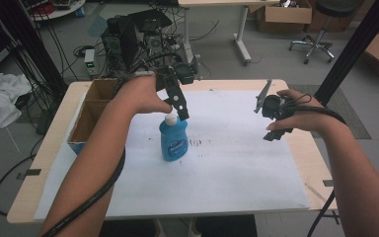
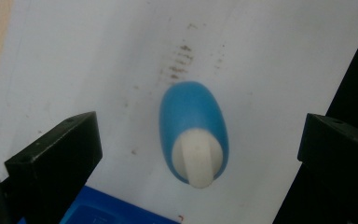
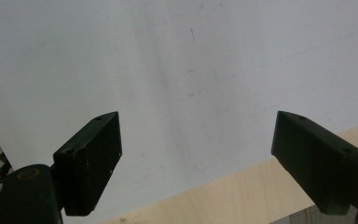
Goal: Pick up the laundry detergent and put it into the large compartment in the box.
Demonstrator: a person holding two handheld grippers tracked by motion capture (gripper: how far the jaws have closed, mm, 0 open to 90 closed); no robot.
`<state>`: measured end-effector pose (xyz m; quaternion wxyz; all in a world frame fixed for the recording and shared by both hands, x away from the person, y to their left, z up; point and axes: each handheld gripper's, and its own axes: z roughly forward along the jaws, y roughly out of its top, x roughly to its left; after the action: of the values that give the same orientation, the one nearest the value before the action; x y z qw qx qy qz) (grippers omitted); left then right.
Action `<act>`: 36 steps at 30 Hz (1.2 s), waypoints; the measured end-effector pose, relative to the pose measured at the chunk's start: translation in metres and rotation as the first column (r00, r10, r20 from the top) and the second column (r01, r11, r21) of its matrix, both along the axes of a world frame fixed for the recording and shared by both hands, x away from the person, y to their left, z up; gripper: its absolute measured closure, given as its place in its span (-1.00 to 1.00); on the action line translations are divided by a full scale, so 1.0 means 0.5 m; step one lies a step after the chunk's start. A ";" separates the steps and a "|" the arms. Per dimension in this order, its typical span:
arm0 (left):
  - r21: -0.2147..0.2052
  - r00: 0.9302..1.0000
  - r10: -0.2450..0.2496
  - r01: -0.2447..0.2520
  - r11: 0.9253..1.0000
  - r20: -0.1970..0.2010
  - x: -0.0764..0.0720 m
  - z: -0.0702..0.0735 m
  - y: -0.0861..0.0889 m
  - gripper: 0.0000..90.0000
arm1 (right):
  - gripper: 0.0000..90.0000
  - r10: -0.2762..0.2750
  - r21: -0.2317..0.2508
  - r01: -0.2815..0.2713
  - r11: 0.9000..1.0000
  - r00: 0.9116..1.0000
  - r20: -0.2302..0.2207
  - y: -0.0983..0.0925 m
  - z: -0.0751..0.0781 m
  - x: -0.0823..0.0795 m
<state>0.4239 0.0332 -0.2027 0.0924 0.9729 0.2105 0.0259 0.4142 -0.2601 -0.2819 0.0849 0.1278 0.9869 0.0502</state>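
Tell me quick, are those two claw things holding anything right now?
Left gripper: open, holding nothing, poised right above the blue bottle and its white cap.
Right gripper: open, holding nothing, over the white sheet.

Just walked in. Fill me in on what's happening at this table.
A person works at a table with a claw in each hand. The left claw hangs open just above the white cap of a blue bottle, which stands upright on the white sheet; nothing is gripped. The right claw is open over bare sheet to the right, holding nothing. A cardboard box sits at the table's left edge.
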 end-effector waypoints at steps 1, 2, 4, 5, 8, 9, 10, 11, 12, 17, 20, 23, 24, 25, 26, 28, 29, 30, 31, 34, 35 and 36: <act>-0.001 1.000 0.003 -0.003 1.000 -0.004 -0.001 -0.002 0.002 -1.00 | -0.64 0.000 0.000 0.000 1.000 1.000 0.000 0.000 0.000 0.000; -0.003 1.000 0.005 -0.005 1.000 -0.004 -0.002 -0.005 0.004 -1.00 | -0.64 0.004 -0.008 -0.004 1.000 1.000 -0.002 0.003 -0.001 -0.001; 0.008 1.000 0.011 -0.011 1.000 -0.012 -0.002 -0.010 0.006 -1.00 | -0.64 0.008 -0.004 -0.008 1.000 1.000 0.000 0.006 -0.004 -0.002; 0.010 1.000 0.013 -0.013 1.000 -0.017 -0.002 -0.013 0.007 -1.00 | -0.64 0.008 -0.004 -0.008 1.000 1.000 0.000 0.006 -0.004 -0.002; 0.019 0.999 0.020 -0.019 1.000 -0.031 -0.002 -0.022 0.009 -1.00 | -0.64 0.002 -0.003 -0.002 1.000 1.000 -0.001 0.009 -0.006 -0.004; 0.022 0.999 0.023 -0.022 1.000 -0.034 -0.001 -0.025 0.010 -1.00 | -0.64 0.009 -0.003 -0.009 1.000 1.000 -0.005 0.009 -0.007 -0.003; 0.019 0.999 0.025 -0.024 1.000 -0.040 -0.001 -0.030 0.012 -1.00 | -0.64 0.010 -0.007 -0.010 1.000 1.000 -0.003 0.010 -0.009 -0.004; 0.021 0.999 0.026 -0.026 0.999 -0.043 0.000 -0.032 0.012 -1.00 | -0.64 0.010 -0.007 -0.010 1.000 1.000 -0.003 0.010 -0.009 -0.004; 0.022 0.998 0.028 -0.027 0.999 -0.049 0.001 -0.037 0.014 -1.00 | -0.64 0.009 -0.003 -0.009 1.000 1.000 -0.005 0.010 -0.010 -0.004; 0.028 0.997 0.034 -0.032 0.999 -0.066 0.003 -0.052 0.017 -1.00 | -0.64 0.011 -0.006 -0.012 1.000 1.000 -0.010 0.010 -0.015 -0.005; 0.032 0.997 0.035 -0.032 0.999 -0.075 0.003 -0.062 0.016 -1.00 | -0.64 0.009 -0.007 -0.009 1.000 1.000 -0.009 0.011 -0.017 -0.005; 0.033 0.996 0.033 -0.031 0.999 -0.085 0.004 -0.073 0.014 -1.00 | -0.64 0.013 -0.006 -0.013 1.000 1.000 -0.014 0.014 -0.020 -0.006; 0.035 0.995 0.034 -0.031 0.999 -0.090 0.005 -0.077 0.013 -1.00 | -0.64 0.015 -0.014 -0.015 1.000 1.000 -0.016 0.016 -0.021 -0.005; 0.037 0.995 0.034 -0.031 0.999 -0.093 0.005 -0.082 0.013 -1.00 | -0.64 0.014 -0.014 -0.015 1.000 1.000 -0.018 0.017 -0.022 -0.006; 0.041 0.995 0.032 -0.028 0.999 -0.097 0.006 -0.086 0.012 -1.00 | -0.64 0.017 -0.012 -0.018 1.000 1.000 -0.018 0.018 -0.023 -0.005; 0.046 0.994 0.032 -0.028 0.999 -0.106 0.008 -0.095 0.011 -1.00 | -0.64 0.019 -0.017 -0.019 1.000 1.000 -0.017 0.020 -0.023 -0.005; 0.046 0.993 0.035 -0.031 0.998 -0.108 0.008 -0.099 0.010 -1.00 | -0.64 0.018 -0.012 -0.018 1.000 1.000 -0.017 0.020 -0.023 -0.005; 0.050 0.993 0.032 -0.026 0.998 -0.112 0.009 -0.102 0.010 -1.00 | -0.64 0.018 -0.012 -0.018 1.000 1.000 -0.016 0.021 -0.022 -0.005; 0.047 0.993 0.035 -0.030 0.998 -0.115 0.009 -0.105 0.009 -1.00 | -0.64 0.016 -0.011 -0.016 1.000 1.000 -0.017 0.022 -0.021 -0.006; 0.047 0.992 0.037 -0.031 0.998 -0.123 0.010 -0.112 0.008 -1.00 | -0.64 0.017 -0.017 -0.018 1.000 1.000 -0.017 0.021 -0.020 -0.006; 0.049 0.991 0.037 -0.031 0.998 -0.125 0.010 -0.115 0.007 -1.00 | -0.64 0.017 -0.017 -0.018 1.000 1.000 -0.017 0.021 -0.020 -0.006; 0.052 0.991 0.040 -0.033 0.998 -0.127 0.011 -0.118 0.007 -1.00 | -0.64 0.018 -0.018 -0.019 1.000 1.000 -0.018 0.021 -0.019 -0.006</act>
<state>0.4292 0.0366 -0.2615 0.0542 0.9705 0.2331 -0.0296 0.4112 -0.2498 -0.2916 0.0768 0.1183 0.9892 0.0409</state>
